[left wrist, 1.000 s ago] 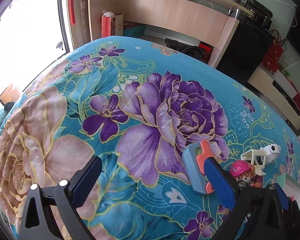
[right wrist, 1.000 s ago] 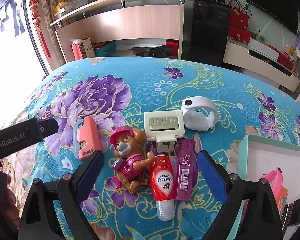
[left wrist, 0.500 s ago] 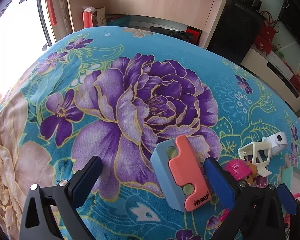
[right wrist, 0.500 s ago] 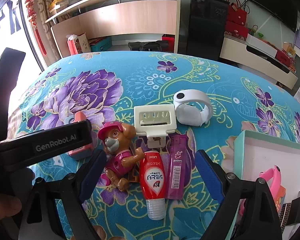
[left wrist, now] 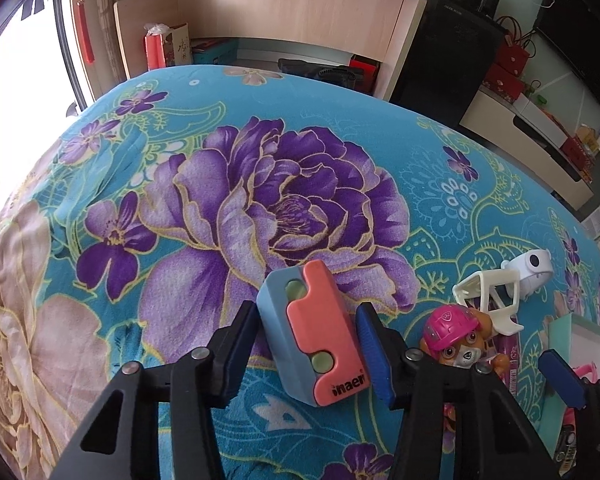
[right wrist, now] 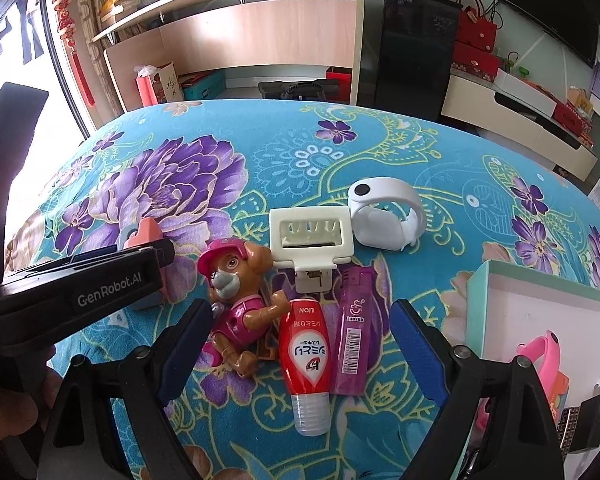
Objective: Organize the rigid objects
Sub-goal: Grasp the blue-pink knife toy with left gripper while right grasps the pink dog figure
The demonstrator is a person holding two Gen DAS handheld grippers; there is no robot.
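A blue and salmon block (left wrist: 312, 332) lies on the floral cloth. My left gripper (left wrist: 305, 312) straddles it; its jaws are closing and both pads touch the block's sides. In the right wrist view only the block's top (right wrist: 146, 232) shows behind the left gripper's body (right wrist: 80, 288). My right gripper (right wrist: 298, 312) hangs open over a toy dog in a pink helmet (right wrist: 240, 292), a red tube (right wrist: 306, 356) and a purple lighter (right wrist: 352, 332), gripping none of them.
A cream plastic clip (right wrist: 310, 236) and a white wristband (right wrist: 384, 216) lie just beyond the tube. A white box with a teal rim (right wrist: 500, 292) stands at the right with a pink band (right wrist: 544, 356) inside. Shelves and cabinets stand past the table's far edge.
My left gripper has come over the block and its jaws have narrowed from wide open onto the block's sides. The right gripper has stayed put.
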